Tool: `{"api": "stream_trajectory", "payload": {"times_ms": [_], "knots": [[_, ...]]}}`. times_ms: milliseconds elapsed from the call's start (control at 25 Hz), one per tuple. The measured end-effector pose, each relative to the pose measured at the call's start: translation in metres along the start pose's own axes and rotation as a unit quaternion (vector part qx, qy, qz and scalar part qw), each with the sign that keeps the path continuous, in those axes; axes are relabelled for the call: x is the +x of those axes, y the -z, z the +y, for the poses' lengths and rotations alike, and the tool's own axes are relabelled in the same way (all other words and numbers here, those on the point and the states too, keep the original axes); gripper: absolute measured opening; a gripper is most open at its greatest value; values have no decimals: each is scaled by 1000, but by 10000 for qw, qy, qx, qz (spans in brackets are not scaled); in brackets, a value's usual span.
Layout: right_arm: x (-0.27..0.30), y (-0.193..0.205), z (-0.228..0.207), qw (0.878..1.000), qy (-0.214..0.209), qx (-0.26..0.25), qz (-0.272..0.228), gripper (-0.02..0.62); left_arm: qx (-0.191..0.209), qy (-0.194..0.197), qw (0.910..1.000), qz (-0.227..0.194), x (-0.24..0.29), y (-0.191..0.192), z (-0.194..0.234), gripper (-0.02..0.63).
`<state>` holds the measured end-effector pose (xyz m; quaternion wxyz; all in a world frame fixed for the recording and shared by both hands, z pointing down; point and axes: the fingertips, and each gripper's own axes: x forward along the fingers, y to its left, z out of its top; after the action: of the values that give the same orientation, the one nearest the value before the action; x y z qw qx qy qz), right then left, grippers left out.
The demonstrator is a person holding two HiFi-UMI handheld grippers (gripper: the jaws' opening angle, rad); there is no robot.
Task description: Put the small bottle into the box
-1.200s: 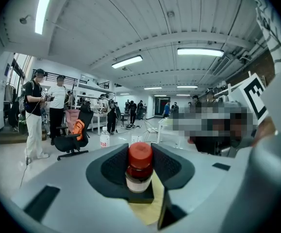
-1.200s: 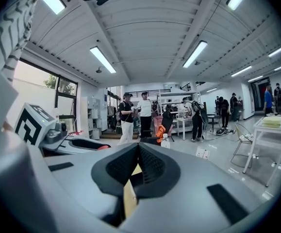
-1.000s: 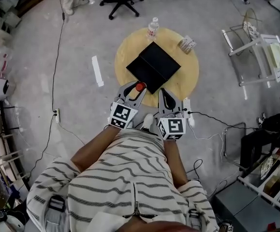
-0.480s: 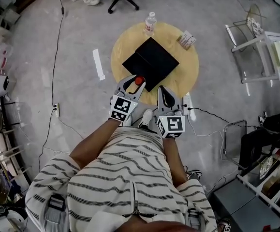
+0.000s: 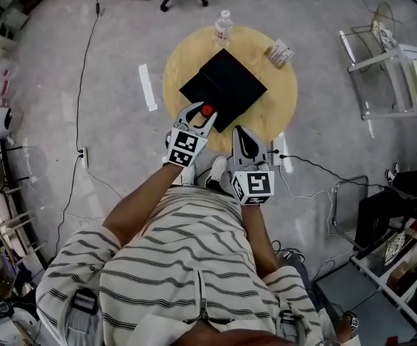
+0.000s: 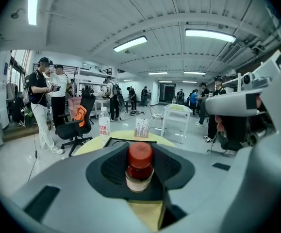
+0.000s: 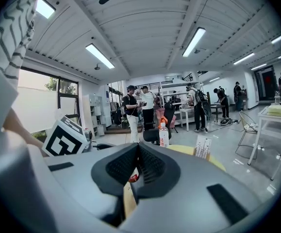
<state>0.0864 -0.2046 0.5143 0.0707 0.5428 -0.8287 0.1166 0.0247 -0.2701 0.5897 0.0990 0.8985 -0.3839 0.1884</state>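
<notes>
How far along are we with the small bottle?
Done: the left tool is shut on the small bottle. In hand: it hangs by the near edge of the box. Left: set it into the box and release. The right tool is shut, empty.

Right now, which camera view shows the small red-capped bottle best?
The left gripper view: the small bottle stands central and close, clamped in the left gripper, red cap and pale label clear. The head view shows only its red cap as a dot. The right gripper view shows just a red sliver past its own jaws.
</notes>
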Motion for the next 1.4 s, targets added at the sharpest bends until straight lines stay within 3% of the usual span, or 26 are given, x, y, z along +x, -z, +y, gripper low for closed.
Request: {"api": "stream_trajectory", "payload": {"times_ms": [1400], "knots": [[2, 12, -10, 9997, 107, 53, 207, 9, 41, -47, 9951, 991, 74, 64, 20, 153]]}}
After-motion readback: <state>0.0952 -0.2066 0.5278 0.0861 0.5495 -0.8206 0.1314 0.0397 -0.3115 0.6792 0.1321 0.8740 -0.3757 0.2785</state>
